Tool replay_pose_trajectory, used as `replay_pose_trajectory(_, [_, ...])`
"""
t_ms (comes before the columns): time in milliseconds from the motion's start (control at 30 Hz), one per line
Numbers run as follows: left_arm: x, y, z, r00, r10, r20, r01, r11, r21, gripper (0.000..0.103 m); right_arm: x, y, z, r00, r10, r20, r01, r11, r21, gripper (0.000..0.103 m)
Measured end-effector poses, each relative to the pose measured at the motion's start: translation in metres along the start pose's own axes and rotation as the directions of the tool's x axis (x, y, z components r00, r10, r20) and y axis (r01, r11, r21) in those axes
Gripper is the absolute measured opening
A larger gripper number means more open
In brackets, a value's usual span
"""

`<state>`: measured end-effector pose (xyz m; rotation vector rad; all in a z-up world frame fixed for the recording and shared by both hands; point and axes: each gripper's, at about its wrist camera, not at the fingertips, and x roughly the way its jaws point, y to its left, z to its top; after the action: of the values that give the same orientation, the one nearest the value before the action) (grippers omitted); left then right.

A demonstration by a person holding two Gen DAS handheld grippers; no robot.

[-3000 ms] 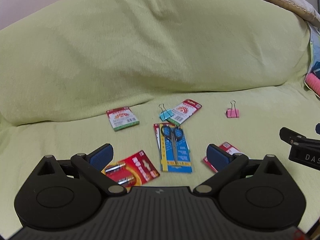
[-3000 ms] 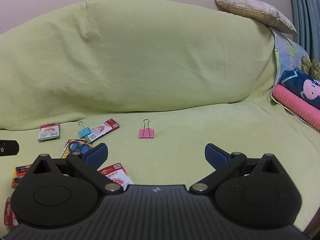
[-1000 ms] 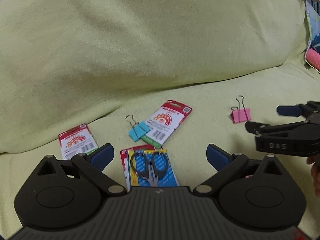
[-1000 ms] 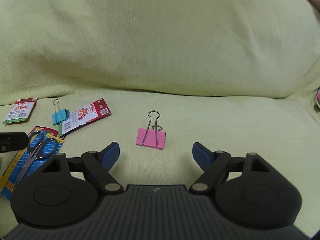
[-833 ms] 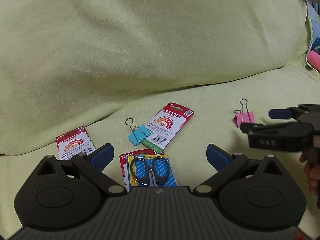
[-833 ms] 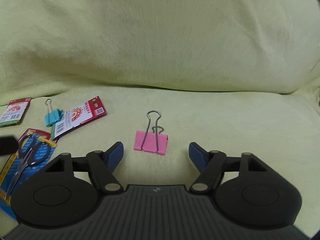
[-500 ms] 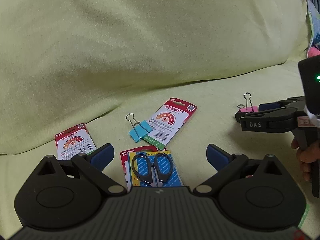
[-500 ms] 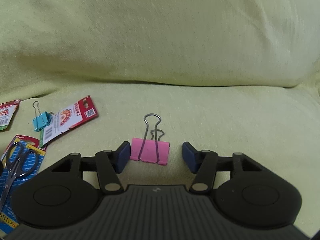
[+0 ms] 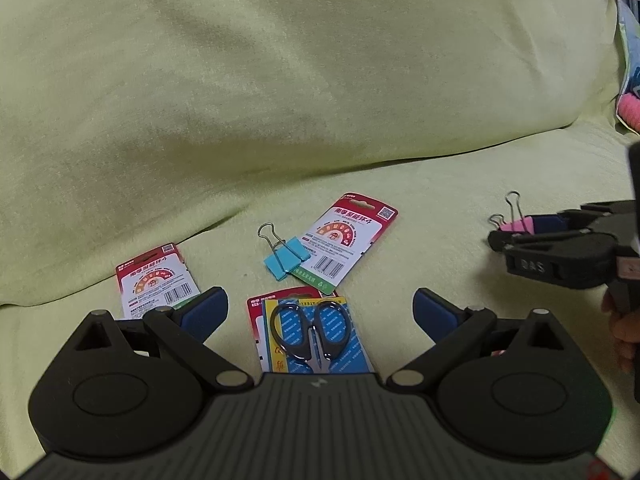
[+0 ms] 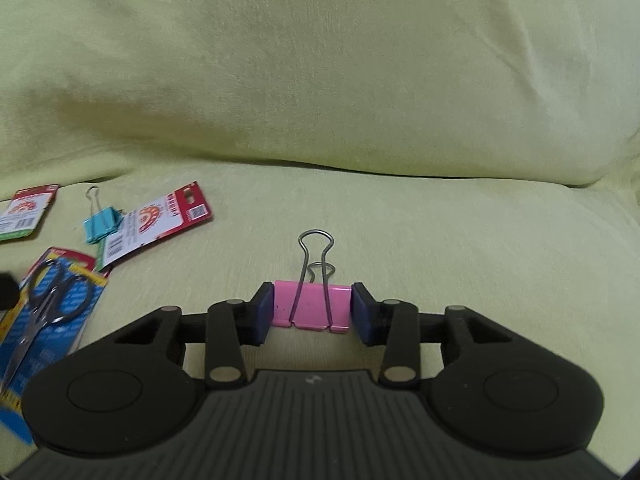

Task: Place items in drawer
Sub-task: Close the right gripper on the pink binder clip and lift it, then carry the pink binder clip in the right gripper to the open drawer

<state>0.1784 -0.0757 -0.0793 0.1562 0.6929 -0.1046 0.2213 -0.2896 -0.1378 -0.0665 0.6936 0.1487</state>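
Note:
A pink binder clip (image 10: 312, 306) lies on the yellow-green couch seat, and my right gripper (image 10: 313, 312) is shut on it, one blue pad against each side. The left wrist view shows the same clip (image 9: 518, 224) at the far right, between the right gripper's fingers (image 9: 548, 236). My left gripper (image 9: 320, 306) is open above a carded pair of scissors (image 9: 310, 334). A blue binder clip (image 9: 285, 260) and two red-and-white carded packs (image 9: 346, 242) (image 9: 154, 282) lie just beyond. No drawer is in view.
The couch backrest (image 10: 320, 80), under a yellow-green cover, rises close behind the items. A pink roll and patterned cushions (image 9: 630, 108) sit at the far right. A person's hand (image 9: 624, 328) holds the right gripper. Bare seat stretches to the right of the pink clip.
My right gripper moved forward to the pink binder clip and its fingers came together onto the clip's sides. My left gripper shifted forward over the scissors and stayed open.

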Motion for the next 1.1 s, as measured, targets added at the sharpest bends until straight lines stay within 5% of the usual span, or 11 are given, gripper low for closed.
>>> replay_pose_trajectory(1100, [-0.162, -0.018, -0.031, 0.995, -0.096, -0.015, 0.096, 0.995, 0.011, 0.100, -0.246, 0.031, -0.037, 0.993, 0.044, 0.111, -0.059, 0.989, 0.135, 0.036])
